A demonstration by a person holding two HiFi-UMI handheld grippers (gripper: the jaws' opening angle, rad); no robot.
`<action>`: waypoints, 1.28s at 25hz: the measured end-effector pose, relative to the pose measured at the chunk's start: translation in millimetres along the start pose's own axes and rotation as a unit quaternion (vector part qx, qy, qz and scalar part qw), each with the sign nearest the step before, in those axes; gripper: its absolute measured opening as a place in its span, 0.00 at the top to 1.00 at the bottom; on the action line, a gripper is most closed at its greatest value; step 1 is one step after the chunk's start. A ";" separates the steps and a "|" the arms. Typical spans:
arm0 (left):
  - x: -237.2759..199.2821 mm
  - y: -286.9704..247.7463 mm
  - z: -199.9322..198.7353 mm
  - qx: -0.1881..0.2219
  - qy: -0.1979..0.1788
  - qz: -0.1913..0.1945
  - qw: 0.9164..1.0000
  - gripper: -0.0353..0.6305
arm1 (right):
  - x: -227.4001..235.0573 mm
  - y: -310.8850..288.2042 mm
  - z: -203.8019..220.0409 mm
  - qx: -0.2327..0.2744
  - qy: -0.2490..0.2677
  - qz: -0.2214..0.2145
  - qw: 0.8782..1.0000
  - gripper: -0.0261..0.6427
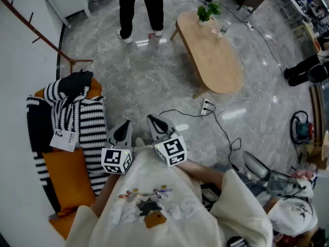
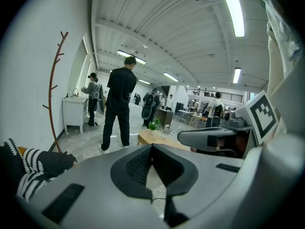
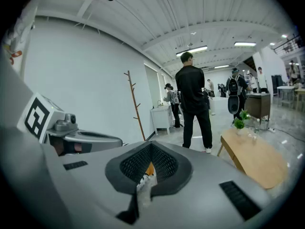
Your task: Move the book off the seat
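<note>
In the head view an orange seat stands at the left. A black-and-white striped garment with a white tag lies heaped over it. No book shows in any view. I hold both grippers close to my chest, just right of the seat and above the floor. My left gripper is shut and empty, and its jaws meet with nothing between them in the left gripper view. My right gripper is shut and empty too, as the right gripper view confirms.
An oval wooden coffee table with a small plant stands ahead on the grey floor. A person in black stands beyond it. A power strip and cables lie on the floor. A brown coat rack leans at the left wall.
</note>
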State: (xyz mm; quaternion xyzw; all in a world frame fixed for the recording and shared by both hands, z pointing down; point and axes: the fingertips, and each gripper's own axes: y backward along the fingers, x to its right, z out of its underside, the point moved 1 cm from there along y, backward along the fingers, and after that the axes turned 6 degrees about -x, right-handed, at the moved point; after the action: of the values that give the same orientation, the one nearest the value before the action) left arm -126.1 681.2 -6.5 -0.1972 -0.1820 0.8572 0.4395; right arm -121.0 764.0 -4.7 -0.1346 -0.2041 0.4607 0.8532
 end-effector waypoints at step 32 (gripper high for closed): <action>41.9 -52.3 19.4 -0.048 0.076 -0.066 0.994 0.93 | 74.9 6.8 43.4 -0.078 -0.013 -0.056 0.995 0.96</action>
State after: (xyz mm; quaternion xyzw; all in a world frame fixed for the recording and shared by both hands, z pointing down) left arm -122.6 741.8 28.1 -0.2704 -0.2010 0.7992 0.4977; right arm -109.6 832.4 47.5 -0.1827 -0.2576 0.3969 0.8618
